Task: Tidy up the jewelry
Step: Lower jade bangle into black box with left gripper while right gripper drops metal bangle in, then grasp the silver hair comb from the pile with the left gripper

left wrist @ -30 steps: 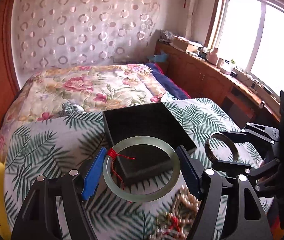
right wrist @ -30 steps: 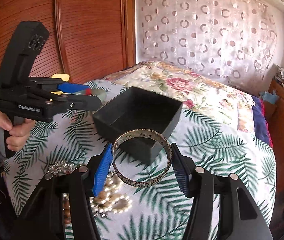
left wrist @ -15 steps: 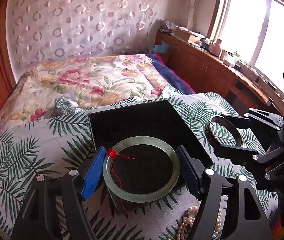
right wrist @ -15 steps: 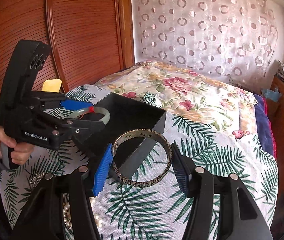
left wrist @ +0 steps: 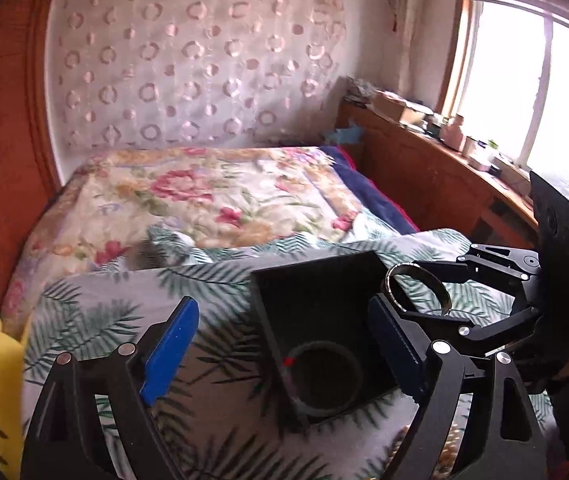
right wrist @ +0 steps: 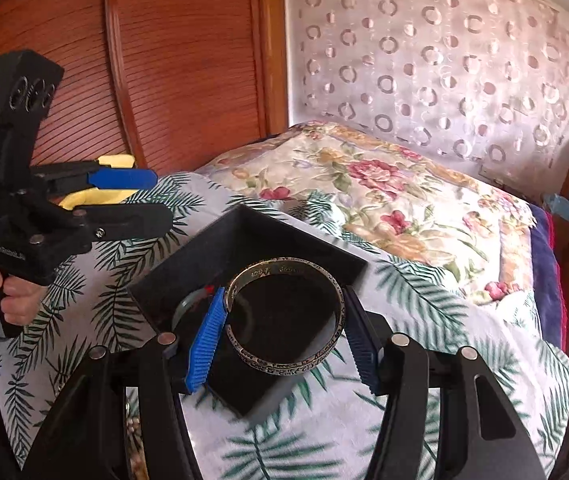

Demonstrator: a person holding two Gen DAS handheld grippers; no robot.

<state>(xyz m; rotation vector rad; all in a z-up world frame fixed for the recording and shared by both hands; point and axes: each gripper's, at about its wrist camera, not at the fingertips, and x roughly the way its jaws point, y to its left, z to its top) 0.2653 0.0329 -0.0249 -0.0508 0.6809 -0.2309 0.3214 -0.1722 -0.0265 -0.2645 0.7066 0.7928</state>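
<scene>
- Left wrist view: the left tool (left wrist: 284, 344) hangs spread wide and empty over the near left corner of the square black box (left wrist: 324, 308), tilted downward.
- Inside that matte box lies the smooth, pale green jade bangle (left wrist: 326, 376), flat, with a red thread knot.
- Right wrist view: the right tool (right wrist: 284, 334) clamps the engraved metal bangle (right wrist: 284, 316) level above the box.
- Underneath, the bed carries a palm-leaf sheet (right wrist: 424, 312).
</scene>
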